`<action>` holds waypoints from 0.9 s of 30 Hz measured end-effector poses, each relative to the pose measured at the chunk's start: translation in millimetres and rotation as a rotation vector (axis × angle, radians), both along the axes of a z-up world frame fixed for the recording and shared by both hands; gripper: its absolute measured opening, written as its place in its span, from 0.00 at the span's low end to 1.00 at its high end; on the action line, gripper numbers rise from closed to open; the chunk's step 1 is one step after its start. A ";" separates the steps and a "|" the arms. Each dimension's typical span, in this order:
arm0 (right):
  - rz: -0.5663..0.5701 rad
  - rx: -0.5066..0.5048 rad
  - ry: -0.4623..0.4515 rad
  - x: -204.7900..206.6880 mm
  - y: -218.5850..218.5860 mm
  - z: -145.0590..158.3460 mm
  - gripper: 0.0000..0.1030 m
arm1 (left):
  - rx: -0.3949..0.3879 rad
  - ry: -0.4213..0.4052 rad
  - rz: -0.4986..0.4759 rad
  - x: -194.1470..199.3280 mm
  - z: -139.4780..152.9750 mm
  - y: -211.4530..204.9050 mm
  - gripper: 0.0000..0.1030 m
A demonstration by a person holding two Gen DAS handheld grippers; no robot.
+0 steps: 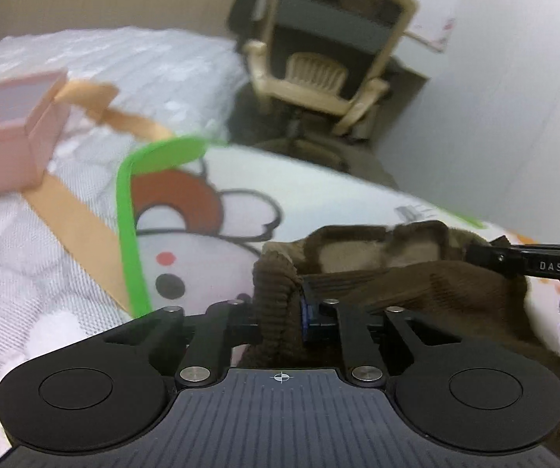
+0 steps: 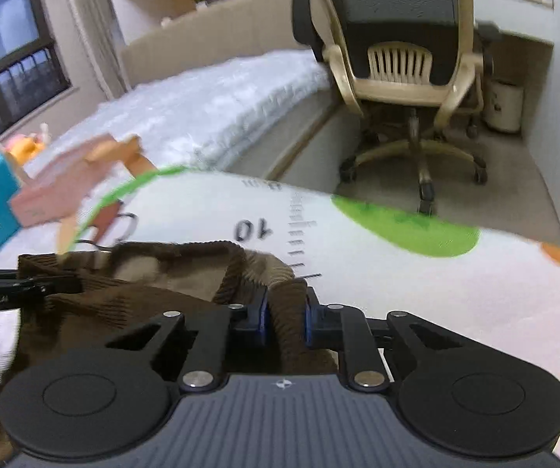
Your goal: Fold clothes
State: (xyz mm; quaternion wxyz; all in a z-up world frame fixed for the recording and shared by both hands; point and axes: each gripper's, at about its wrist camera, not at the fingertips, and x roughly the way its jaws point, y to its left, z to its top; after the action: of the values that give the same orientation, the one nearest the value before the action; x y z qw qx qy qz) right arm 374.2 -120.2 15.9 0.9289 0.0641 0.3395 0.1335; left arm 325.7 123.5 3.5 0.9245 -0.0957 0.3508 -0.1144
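both grippers (left [image 1: 280, 308], right [image 2: 285, 312]) pinch the brown corduroy garment [image 1: 416, 284].

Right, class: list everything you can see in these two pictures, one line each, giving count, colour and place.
Garment: one, brown ribbed, on the mat, gripped at two edges.
Mat: one, white with green trim and cartoon print, under the garment.
Bed cover: one, white, beyond the mat.
Box: one, pink, open, left on the bed.
Ribbon: one, tan, by the box.
Chair: one, beige and black, on the floor past the bed.
Bin: one, white, right of the chair.
Left gripper: black, shut on garment.
Right gripper: black, shut on garment.
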 end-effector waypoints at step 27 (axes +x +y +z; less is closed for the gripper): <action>0.053 0.147 -0.054 -252.1 -38.3 14.7 0.71 | -0.224 0.102 -0.098 -215.9 4.9 23.2 0.90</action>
State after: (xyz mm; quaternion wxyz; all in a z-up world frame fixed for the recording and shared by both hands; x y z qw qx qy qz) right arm 122.1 -158.5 30.6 0.9267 0.1193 0.3050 0.1842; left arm 109.8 146.6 8.4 0.8823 -0.1869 0.3866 -0.1930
